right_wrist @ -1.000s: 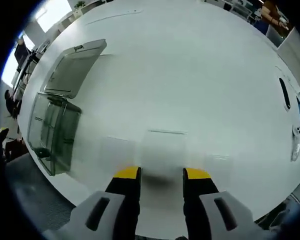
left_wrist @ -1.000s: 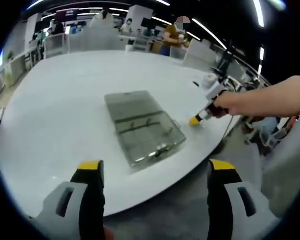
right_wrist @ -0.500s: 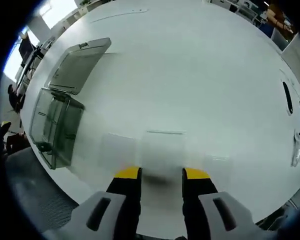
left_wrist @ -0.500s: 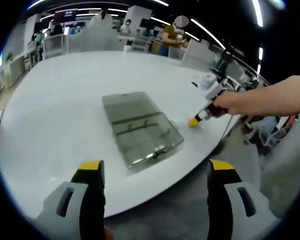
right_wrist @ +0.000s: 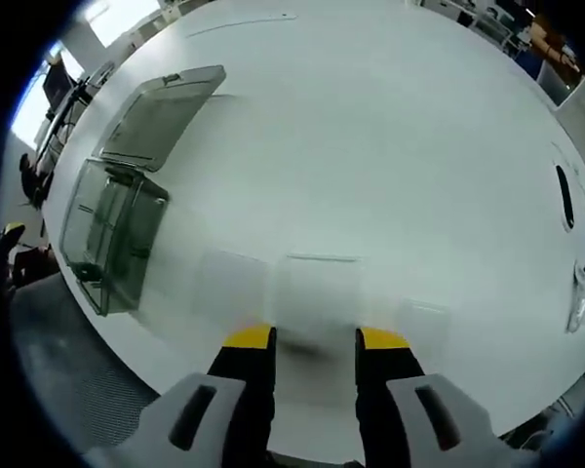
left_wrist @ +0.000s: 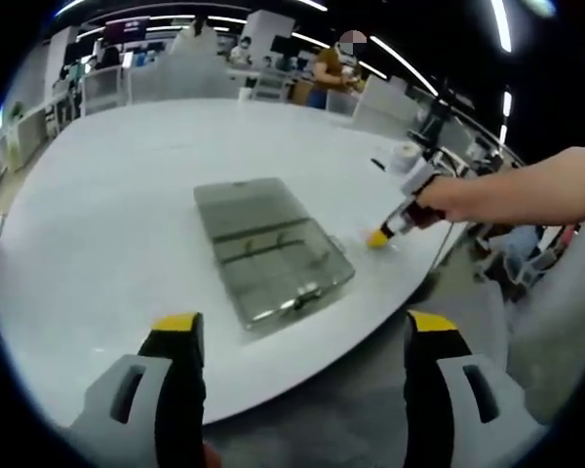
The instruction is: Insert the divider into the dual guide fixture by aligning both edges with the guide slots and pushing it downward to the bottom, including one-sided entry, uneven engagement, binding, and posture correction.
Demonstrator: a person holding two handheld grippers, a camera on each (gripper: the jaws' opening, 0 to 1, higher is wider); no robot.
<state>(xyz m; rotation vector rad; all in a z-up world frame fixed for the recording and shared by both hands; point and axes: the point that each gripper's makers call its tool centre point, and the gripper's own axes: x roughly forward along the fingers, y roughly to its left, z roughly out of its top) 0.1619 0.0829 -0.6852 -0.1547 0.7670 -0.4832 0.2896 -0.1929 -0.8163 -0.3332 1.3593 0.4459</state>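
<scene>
Since the clear divider (right_wrist: 317, 292) lies flat on the counter (right_wrist: 390, 146) before the right gripper (right_wrist: 314, 338), its fingers parted and empty, well apart from the fixture (right_wrist: 112, 234), it likely handles as thin, light, stiff and slippery; pinch one edge. Left gripper (left_wrist: 302, 327) gapes wide, empty.

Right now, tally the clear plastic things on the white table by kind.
Clear box with open lid: 1
Clear flat panels, faint against the table: 3
Total: 4
</scene>
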